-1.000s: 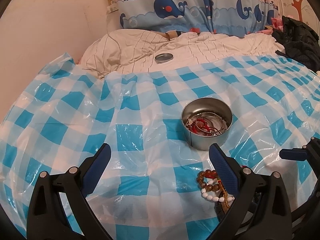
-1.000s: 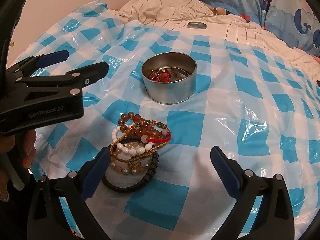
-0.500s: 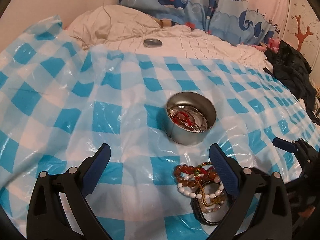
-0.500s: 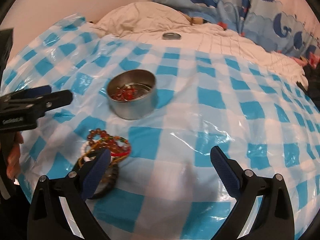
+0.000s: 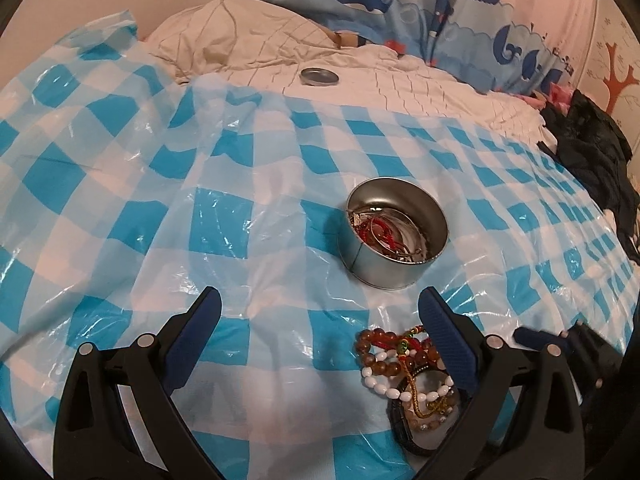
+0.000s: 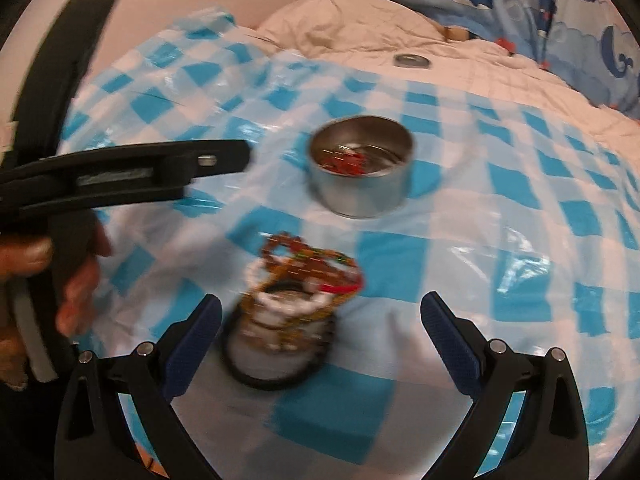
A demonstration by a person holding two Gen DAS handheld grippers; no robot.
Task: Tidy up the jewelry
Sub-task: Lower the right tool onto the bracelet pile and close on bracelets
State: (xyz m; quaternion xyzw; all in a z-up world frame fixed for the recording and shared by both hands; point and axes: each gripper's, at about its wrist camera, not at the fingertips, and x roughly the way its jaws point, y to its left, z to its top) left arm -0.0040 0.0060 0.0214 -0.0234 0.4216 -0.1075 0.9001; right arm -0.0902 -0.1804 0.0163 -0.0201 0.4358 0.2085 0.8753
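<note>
Since a moment ago, my left claw (image 5: pixel 320 320) has crept nearer the bracelet pile (image 5: pixel 412 376), fingers spread, silver tin (image 5: pixel 394 232) just beyond. From my right claw (image 6: pixel 320 328), also spread and empty, the pile (image 6: pixel 296 304) now sits between its fingers, tin (image 6: pixel 362 164) behind.

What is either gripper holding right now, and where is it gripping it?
Nothing. The left gripper and right gripper are both open and empty; the bracelets lie loose on the cloth.
</note>
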